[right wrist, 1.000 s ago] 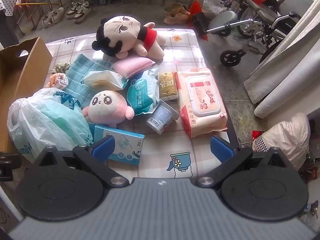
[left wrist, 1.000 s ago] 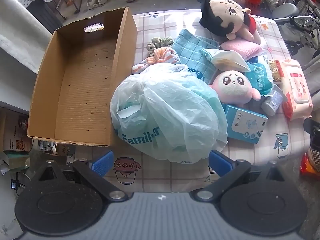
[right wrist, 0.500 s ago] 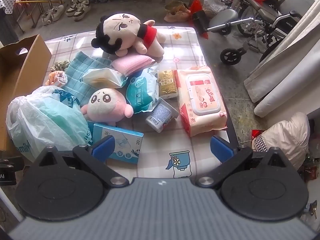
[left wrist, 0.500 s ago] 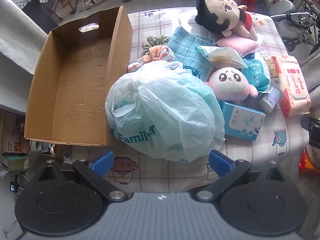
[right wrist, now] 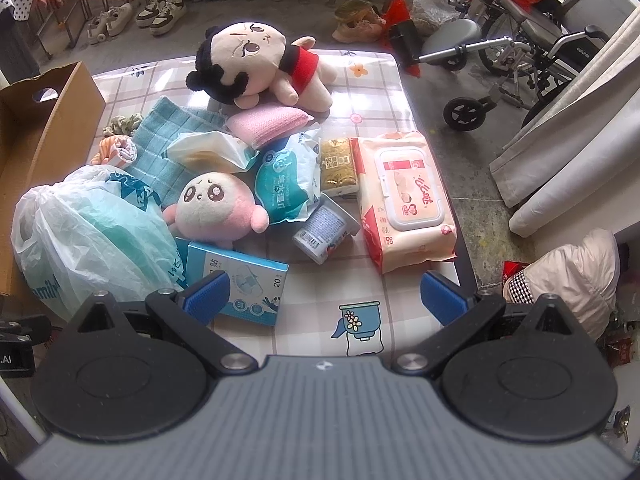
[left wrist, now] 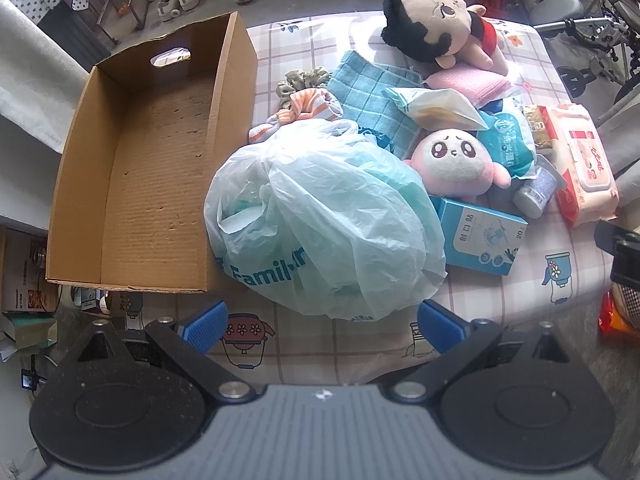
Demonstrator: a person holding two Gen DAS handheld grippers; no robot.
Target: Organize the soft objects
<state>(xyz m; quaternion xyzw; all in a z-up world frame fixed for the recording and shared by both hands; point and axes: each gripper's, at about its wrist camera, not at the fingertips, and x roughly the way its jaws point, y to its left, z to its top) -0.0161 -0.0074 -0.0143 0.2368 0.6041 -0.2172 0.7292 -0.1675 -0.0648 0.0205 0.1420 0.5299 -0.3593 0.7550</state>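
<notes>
An empty cardboard box (left wrist: 152, 168) stands at the table's left. Beside it lies a pale green plastic bag (left wrist: 324, 216), and my left gripper (left wrist: 322, 326) hangs open just in front of it. A pink round plush (right wrist: 218, 206) sits mid-table, a black-haired doll in red (right wrist: 256, 68) lies at the back with a pink cloth (right wrist: 268, 124) under it. A teal checked towel (left wrist: 372, 96), a striped sock bundle (left wrist: 308, 106) and a green scrunchie (left wrist: 300, 80) lie near the box. My right gripper (right wrist: 324, 300) is open above the front edge, holding nothing.
A wet-wipes pack (right wrist: 404, 200), teal tissue pouch (right wrist: 290, 176), blue plaster box (right wrist: 240, 280), small can (right wrist: 324, 230) and gold packet (right wrist: 338, 164) crowd the right half. Beyond the table's right edge are a wheelchair (right wrist: 520, 40), curtain (right wrist: 568, 128) and shoes (right wrist: 160, 12).
Both views have shifted slightly: the left gripper has drifted so the box and bag sit a little lower and further left in view. Nothing on the table moved; both grippers stayed open.
</notes>
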